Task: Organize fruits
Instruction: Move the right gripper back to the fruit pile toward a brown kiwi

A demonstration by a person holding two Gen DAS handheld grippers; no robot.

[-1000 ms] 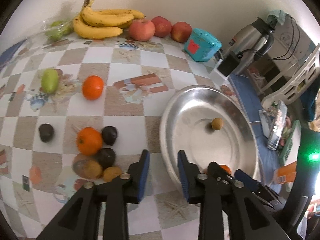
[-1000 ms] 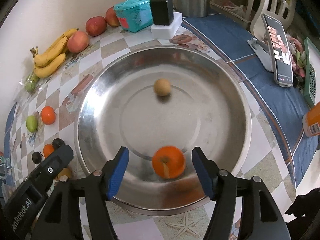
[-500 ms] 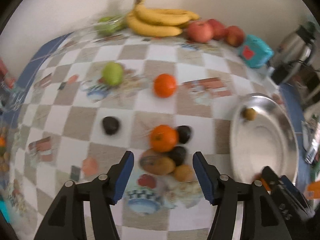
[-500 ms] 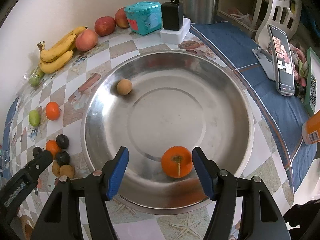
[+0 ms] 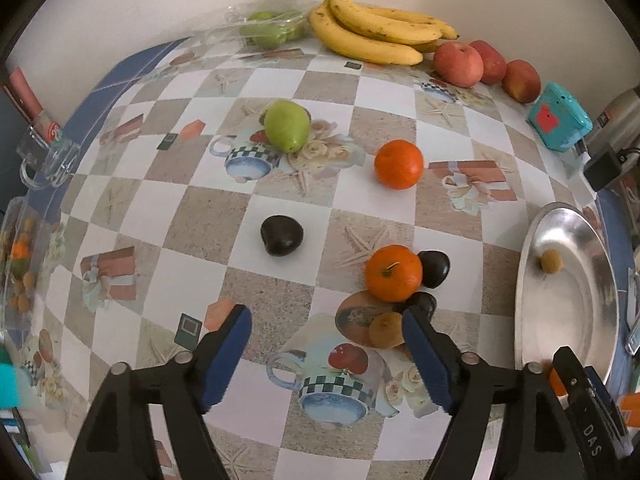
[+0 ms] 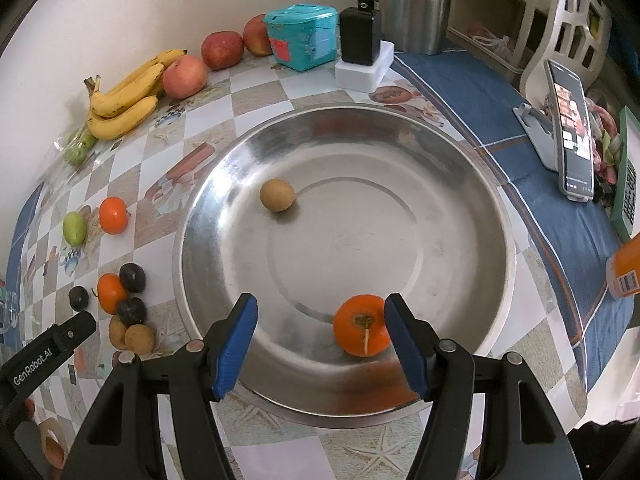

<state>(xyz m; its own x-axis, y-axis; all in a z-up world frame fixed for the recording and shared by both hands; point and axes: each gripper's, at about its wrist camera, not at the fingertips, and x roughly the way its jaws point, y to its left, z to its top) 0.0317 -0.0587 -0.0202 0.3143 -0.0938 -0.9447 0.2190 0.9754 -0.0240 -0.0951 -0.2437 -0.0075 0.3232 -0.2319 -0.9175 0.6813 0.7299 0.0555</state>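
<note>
While hovering over the checkered tablecloth point(image 5: 280, 304), left gripper point(image 5: 326, 354) spread wide, jaws just opened further, nothing between the blue pads point(image 5: 224, 360), only printed cloth below. Just beyond its right pad, a tight cluster of fruit: an orange point(image 5: 394, 273) on top, two dark plums touching it, one point(image 5: 434, 269) at its right and the other point(image 5: 420, 303) below, a brownish fruit point(image 5: 356, 316) and a small tan one point(image 5: 386, 330) nearest the pad. Farther out, apart from the cluster, a lone dark plum point(image 5: 281, 235), a second orange point(image 5: 398, 164) and a green pear point(image 5: 287, 125). Along the wall, bananas point(image 5: 372, 32) and red apples point(image 5: 458, 65), beside a teal box point(image 5: 558, 117). Right gripper point(image 6: 320, 346) released too, poised over the near rim of the steel bowl point(image 6: 460, 184), gripping nothing. Inside the bowl, an orange point(image 6: 362, 330) lying free on the metal just beside the right-hand pad, whether touching it or not cannot be told; a small tan round fruit point(image 6: 277, 195) resting alone toward the far left of the bowl's floor.
</note>
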